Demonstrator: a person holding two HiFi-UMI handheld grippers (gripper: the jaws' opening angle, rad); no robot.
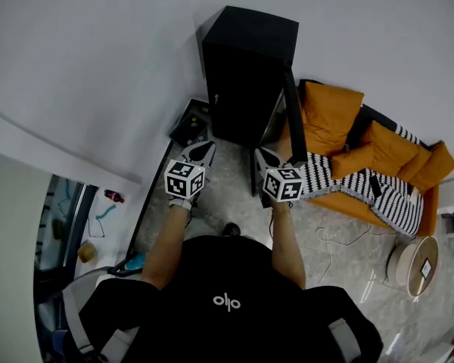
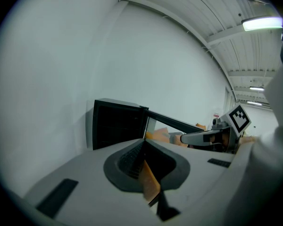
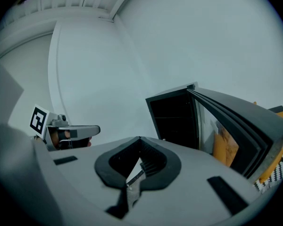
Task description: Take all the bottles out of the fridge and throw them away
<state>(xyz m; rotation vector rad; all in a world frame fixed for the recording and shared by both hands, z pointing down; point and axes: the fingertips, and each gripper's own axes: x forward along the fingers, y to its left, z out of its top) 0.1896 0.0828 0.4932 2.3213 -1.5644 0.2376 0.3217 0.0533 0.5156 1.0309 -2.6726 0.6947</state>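
Fridge (image 1: pixel 246 74): matte black, box-shaped, door (image 1: pixel 291 116) swung open. It stands just ahead of both grippers. The interior is dark and its contents cannot be made out.

Left gripper (image 1: pixel 204 150): jaws clenched together, holding nothing.

Right gripper (image 1: pixel 263 157): jaws clenched together, holding nothing. To its right is an orange cushioned sofa (image 1: pixel 333 112) with a striped blanket (image 1: pixel 378 195).

A black fridge (image 1: pixel 246 70) is seen at twelve o'clock, its door (image 1: pixel 293 119) swung open. The left gripper (image 1: pixel 204 150) and right gripper (image 1: pixel 262 156) are held side by side just short of it. An orange sofa (image 1: pixel 329 112) with a striped blanket (image 1: pixel 390 199) is placed at three o'clock.
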